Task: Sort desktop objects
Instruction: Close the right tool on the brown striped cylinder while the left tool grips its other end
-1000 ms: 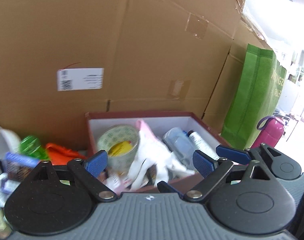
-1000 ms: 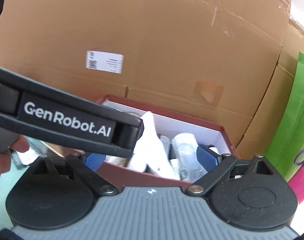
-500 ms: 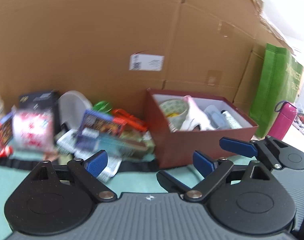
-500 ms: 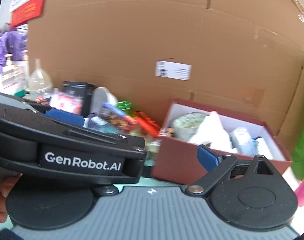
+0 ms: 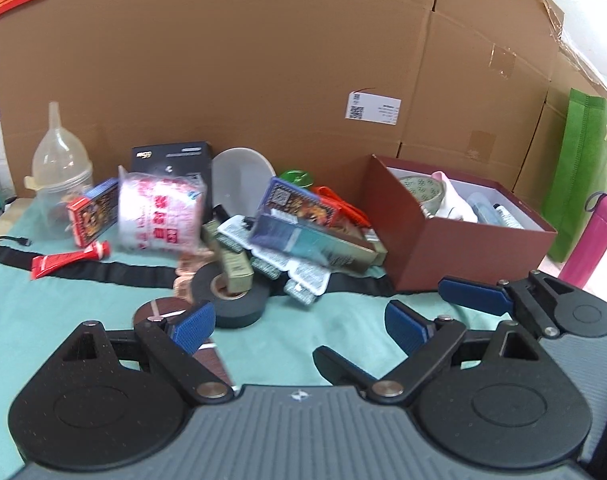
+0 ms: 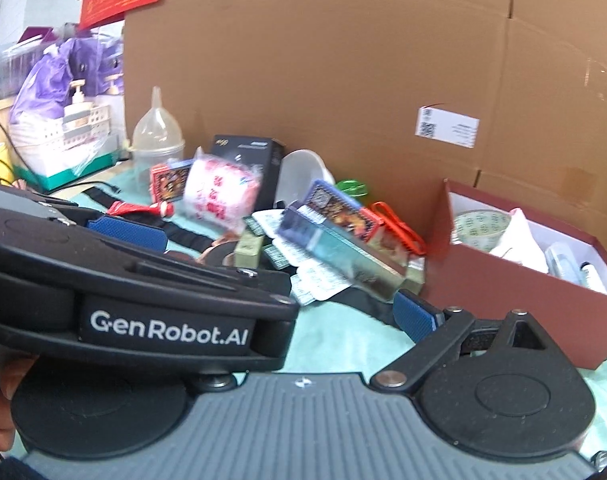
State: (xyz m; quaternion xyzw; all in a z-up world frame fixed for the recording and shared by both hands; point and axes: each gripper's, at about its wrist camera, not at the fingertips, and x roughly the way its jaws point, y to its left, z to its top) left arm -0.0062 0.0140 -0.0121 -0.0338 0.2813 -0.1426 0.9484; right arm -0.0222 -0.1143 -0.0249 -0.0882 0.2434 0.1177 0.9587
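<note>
A dark red box with a white inside stands at the right and holds a tape roll, white cloth and bottles. A pile of loose items lies left of it: a black tape roll, blister packs, a blue carton, a pink-printed packet, a red tube. My left gripper is open and empty above the green mat, in front of the pile. My right gripper's right fingertip shows; the left gripper's body hides its left finger. It also shows beside the box in the left wrist view.
A tall cardboard wall stands behind everything. A clear jar with a funnel, a black box and a white bowl stand at the back. A pink bottle and a green bag are at the right.
Both grippers have pulled back and to the left from over the red box. The pile of loose items has come into view and the box now sits at the right.
</note>
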